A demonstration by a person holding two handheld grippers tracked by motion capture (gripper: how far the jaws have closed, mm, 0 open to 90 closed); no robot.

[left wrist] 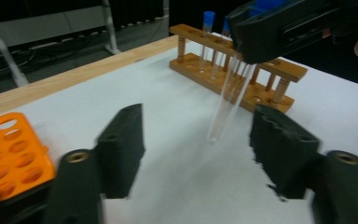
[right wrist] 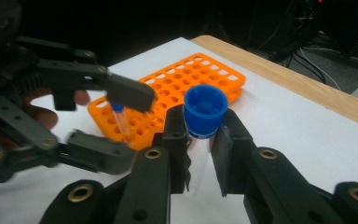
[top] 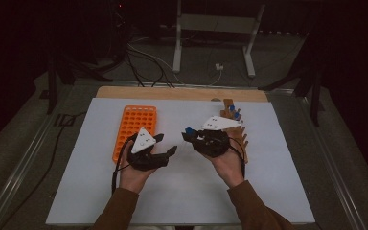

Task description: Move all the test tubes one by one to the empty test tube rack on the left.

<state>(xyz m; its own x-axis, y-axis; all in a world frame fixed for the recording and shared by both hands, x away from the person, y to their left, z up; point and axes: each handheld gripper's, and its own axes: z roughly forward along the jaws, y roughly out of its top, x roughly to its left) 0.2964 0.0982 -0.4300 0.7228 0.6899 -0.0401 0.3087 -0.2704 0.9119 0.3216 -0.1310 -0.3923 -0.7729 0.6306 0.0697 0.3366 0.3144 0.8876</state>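
Observation:
My right gripper (right wrist: 203, 125) is shut on a clear test tube with a blue cap (right wrist: 206, 108), gripped just under the cap. In the left gripper view the tube (left wrist: 224, 108) hangs tilted above the white mat, between and a little beyond my open left gripper (left wrist: 198, 151) jaws. From above, the left gripper (top: 166, 143) and right gripper (top: 188, 135) face each other at mid-table, a small gap apart. The left gripper (right wrist: 116, 120) holds nothing. An orange tube rack (top: 136, 125) lies left; one blue-capped tube (right wrist: 119, 116) stands in it.
A wooden tube rack (left wrist: 261, 70) with blue-capped tubes (left wrist: 208, 21) stands to the right, behind the right hand (top: 230, 163). The white mat (top: 182, 196) covers the table, with a wooden edge (top: 172, 93) at the far side. Cables and metal stand legs lie on the floor beyond.

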